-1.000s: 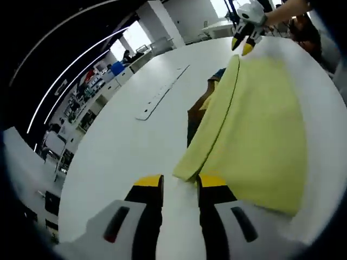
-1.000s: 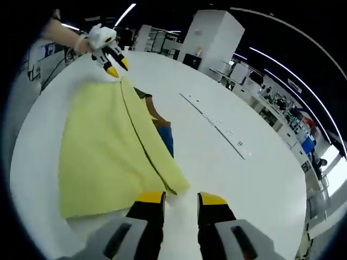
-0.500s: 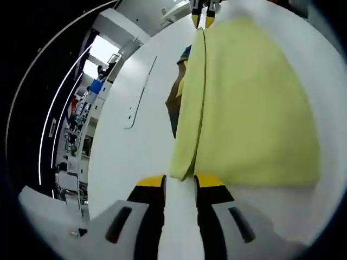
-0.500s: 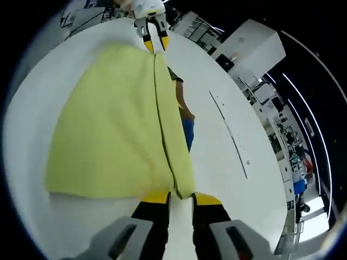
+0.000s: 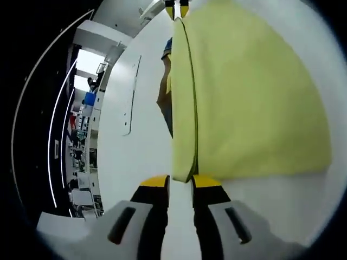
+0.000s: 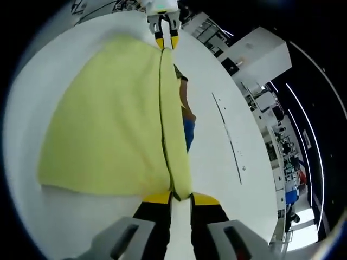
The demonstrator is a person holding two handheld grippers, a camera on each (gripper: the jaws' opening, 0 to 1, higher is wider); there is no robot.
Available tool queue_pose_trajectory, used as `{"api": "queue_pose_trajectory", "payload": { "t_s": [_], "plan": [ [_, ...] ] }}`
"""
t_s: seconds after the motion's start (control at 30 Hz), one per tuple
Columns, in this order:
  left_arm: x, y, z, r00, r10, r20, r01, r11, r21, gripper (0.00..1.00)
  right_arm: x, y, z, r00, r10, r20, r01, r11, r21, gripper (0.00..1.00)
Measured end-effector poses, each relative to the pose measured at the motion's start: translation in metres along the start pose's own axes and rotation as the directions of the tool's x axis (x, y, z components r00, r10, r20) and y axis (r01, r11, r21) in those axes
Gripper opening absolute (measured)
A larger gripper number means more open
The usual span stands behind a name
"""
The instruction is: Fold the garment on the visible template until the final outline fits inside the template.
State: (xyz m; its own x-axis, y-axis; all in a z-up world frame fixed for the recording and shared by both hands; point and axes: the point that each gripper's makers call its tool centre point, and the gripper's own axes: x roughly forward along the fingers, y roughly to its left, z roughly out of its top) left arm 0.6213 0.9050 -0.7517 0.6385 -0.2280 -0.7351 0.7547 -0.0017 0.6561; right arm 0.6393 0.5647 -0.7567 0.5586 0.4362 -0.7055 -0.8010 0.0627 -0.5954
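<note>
Both grippers have closed in on the yellow garment lying on the table. Left gripper and right gripper each pinch a folded-edge corner, jaws narrow. Next fold looks ready.

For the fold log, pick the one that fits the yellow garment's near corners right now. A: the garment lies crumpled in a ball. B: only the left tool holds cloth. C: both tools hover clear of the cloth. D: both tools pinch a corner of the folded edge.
D: the left tool and the right tool each close on a corner of the yellow garment, at opposite ends of its folded edge.
</note>
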Motion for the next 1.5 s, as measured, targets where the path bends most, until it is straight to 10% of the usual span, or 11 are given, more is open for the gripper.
{"api": "queue_pose_trajectory", "payload": {
  "t_s": [0.27,0.4,0.6,0.73,0.83,0.93,1.03,1.17,1.5],
  "plan": [
    [-0.001,0.001,0.001,1.0,-0.005,0.009,0.006,0.996,-0.085,0.0,0.002,-0.006,0.005,1.0,-0.015,0.022,0.014,0.999,0.045,0.0],
    [-0.003,0.006,0.001,0.999,0.001,0.043,0.012,0.955,-0.297,0.0,-0.002,-0.014,0.007,0.998,-0.028,0.049,0.018,0.983,0.185,0.0],
    [-0.004,0.022,0.0,0.994,0.026,0.104,0.035,0.836,-0.548,0.0,-0.003,-0.026,0.008,0.996,-0.04,0.081,0.009,0.934,0.357,0.0],
    [-0.002,0.033,-0.001,0.987,0.059,0.15,0.07,0.678,-0.731,0.0,0.001,-0.034,0.01,0.993,-0.044,0.113,-0.021,0.856,0.516,0.0],
    [0.004,0.036,-0.005,0.987,0.062,0.15,0.081,0.614,-0.785,0.0,0.007,-0.039,0.007,0.992,-0.045,0.12,-0.037,0.795,0.605,0.0],
    [0.012,0.031,-0.009,0.989,0.039,0.143,0.105,0.494,-0.863,0.0,0.014,-0.04,-0.001,0.994,-0.038,0.106,-0.044,0.738,0.674,0.0],
    [0.019,0.026,-0.013,0.991,0.026,0.13,0.103,0.465,-0.88,0.0,0.021,-0.039,-0.005,0.994,-0.027,0.104,-0.059,0.671,0.739,0.0],
    [0.025,0.027,-0.014,0.992,0.033,0.121,0.097,0.411,-0.906,0.0,0.026,-0.038,-0.007,0.995,-0.026,0.098,-0.056,0.664,0.746,0.0],
    [0.028,0.022,-0.013,0.993,0.023,0.118,0.101,0.376,-0.921,0.0,0.029,-0.036,-0.009,0.995,-0.016,0.094,-0.06,0.661,0.748,0.0]
  ]
}}
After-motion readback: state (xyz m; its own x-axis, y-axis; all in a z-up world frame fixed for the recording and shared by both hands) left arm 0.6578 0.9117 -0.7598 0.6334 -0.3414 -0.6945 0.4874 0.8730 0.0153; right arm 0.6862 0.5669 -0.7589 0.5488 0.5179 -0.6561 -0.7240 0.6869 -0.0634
